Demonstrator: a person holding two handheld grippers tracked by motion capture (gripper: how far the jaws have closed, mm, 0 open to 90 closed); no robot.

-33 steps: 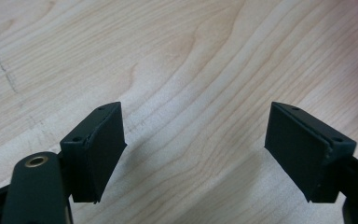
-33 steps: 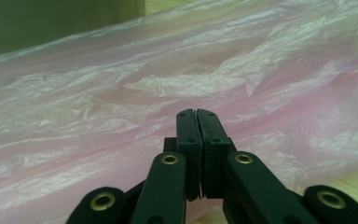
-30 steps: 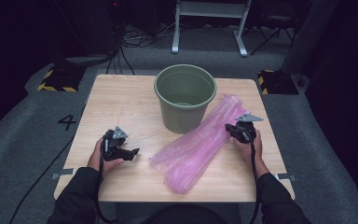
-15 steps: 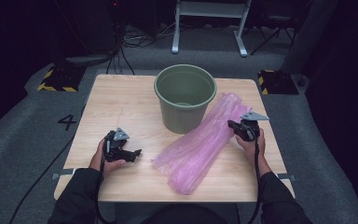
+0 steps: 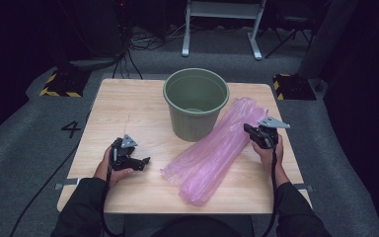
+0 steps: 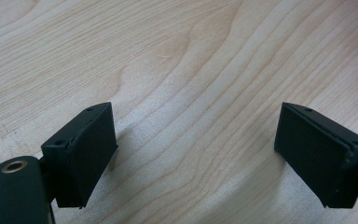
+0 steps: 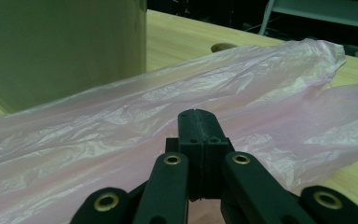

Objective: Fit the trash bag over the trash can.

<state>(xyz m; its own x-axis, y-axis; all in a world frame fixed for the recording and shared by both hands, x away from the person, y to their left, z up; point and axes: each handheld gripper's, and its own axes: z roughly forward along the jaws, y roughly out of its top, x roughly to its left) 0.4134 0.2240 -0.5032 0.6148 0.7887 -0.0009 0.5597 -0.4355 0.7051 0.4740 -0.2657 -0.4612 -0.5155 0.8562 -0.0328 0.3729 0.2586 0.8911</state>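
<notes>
- Left gripper [image 5: 140,162] lay low over the bare surface [image 5: 133,106], its jaws having just spread wide, nothing between them.
- Right gripper [image 5: 249,129] reached level, jaws pressed together against the pink plastic bag [image 5: 217,150]; whether they pinched film, I couldn't tell.

Beyond the wooden table [image 5: 128,103] you see 2 yellow-and-black striped blocks [image 5: 59,85] on grey carpet [image 5: 24,148], a tangle of cables [image 5: 143,42], a white metal stand [image 5: 222,19], and a painted 4 [image 5: 71,129].

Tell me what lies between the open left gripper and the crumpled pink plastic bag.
In the high view, only bare wooden table lies between the left gripper and the crumpled pink plastic bag; nothing stands there.
</notes>
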